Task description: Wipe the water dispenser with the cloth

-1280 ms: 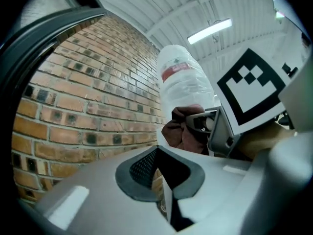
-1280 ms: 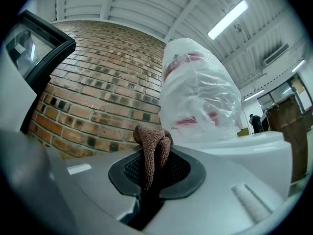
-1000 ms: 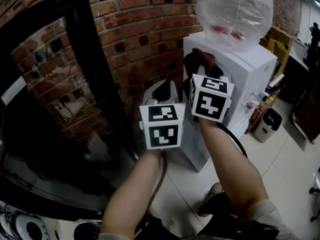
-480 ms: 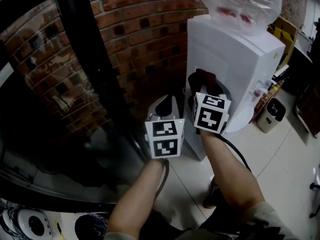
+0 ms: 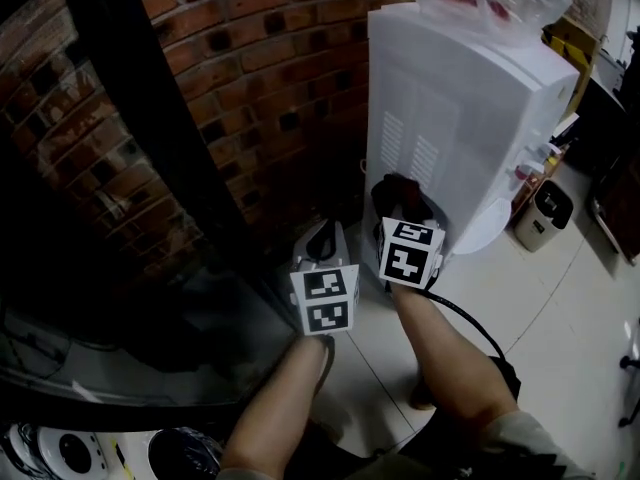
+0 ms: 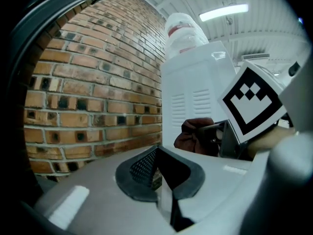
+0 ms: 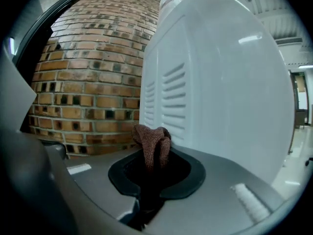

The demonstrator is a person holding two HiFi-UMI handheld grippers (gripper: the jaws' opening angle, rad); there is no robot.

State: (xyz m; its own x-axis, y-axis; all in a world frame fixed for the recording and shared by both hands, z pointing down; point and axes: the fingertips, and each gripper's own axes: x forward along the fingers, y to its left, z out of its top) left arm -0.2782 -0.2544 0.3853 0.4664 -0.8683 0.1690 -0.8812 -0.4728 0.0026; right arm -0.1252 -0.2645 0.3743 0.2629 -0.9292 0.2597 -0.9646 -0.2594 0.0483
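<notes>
You face a red brick wall (image 5: 270, 78) across the upper centre. A black-framed dark glass panel (image 5: 80, 188) fills the left. Lower right spread pale glossy floor tiles (image 5: 565, 313), with a small pale dark-topped bin (image 5: 543, 218) at the right edge.

Your head camera steeply down over both forearms (image 5: 440, 348), water dispenser (image 5: 470, 118) and brick wall (image 5: 270, 78) ahead, your left gripper (image 6: 155, 152) camera low, facing both from farther back, your right gripper (image 7: 154, 153) camera close beside the dispenser's vented side, wall shared by all.
</notes>
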